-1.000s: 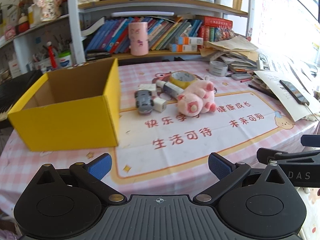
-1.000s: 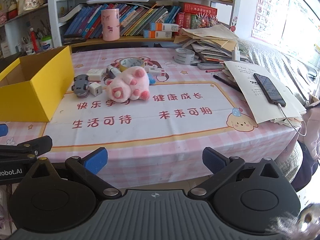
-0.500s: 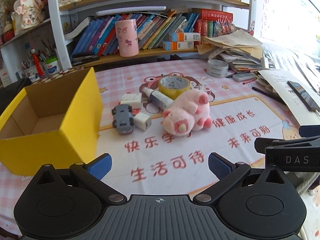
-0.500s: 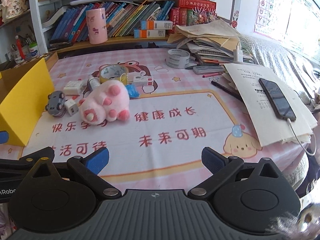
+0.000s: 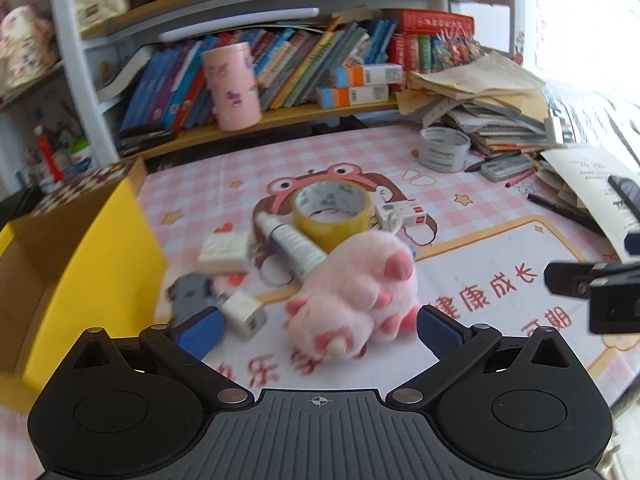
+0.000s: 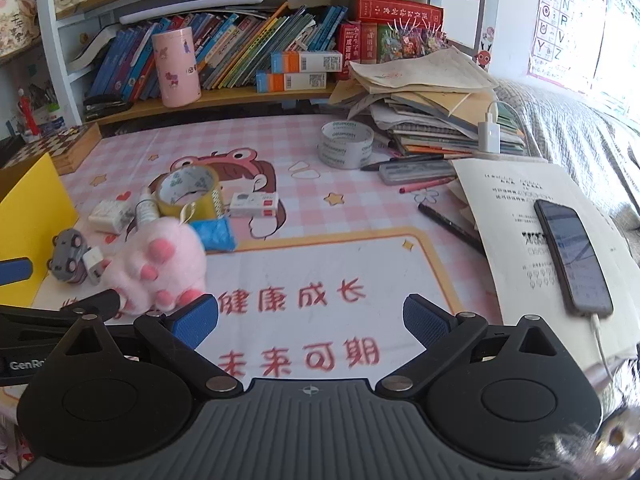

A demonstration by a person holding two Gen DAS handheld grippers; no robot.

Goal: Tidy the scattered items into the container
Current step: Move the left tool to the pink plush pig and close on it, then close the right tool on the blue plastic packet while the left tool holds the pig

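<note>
1. The left gripper (image 5: 318, 330) has its blue-padded jaws spread wide with nothing held; the pink plush toy (image 5: 354, 296) lies on the table in the gap just ahead of them, and whether either pad touches it cannot be told.
2. The right gripper (image 6: 310, 318) is likewise wide open and empty, hovering over the red lettering of the pink checked table mat (image 6: 312, 248), with the plush toy (image 6: 160, 268) at its 10 o'clock.
3. The yellow cardboard box (image 5: 92, 272) stands open-topped at 9 o'clock of the plush toy. The part of its brown interior that shows holds nothing; the rest is out of view.
4. Scattered items cluster between box and plush toy: a grey toy car (image 5: 192, 296) beside the box, with a white charger plug (image 5: 245, 312) touching it.
5. At 12 o'clock of the plush toy a yellow tape roll (image 5: 332, 214) lies flat; a white tube (image 5: 290, 246) lies slanted against it, its lower end by the plush toy.
6. A flat white box (image 5: 224, 252) sits at 10 o'clock of the plush toy, and a small white-and-red box (image 5: 400, 214) lies just right of the yellow roll.
7. In the right wrist view a blue packet (image 6: 214, 234) lies at 2 o'clock of the plush toy, touching it.
8. A clear tape roll (image 6: 347, 145) stands well apart at 1 o'clock, by a stack of papers (image 6: 432, 108).
9. A phone (image 6: 572, 256) rests on a printed sheet at 3 o'clock.
</note>
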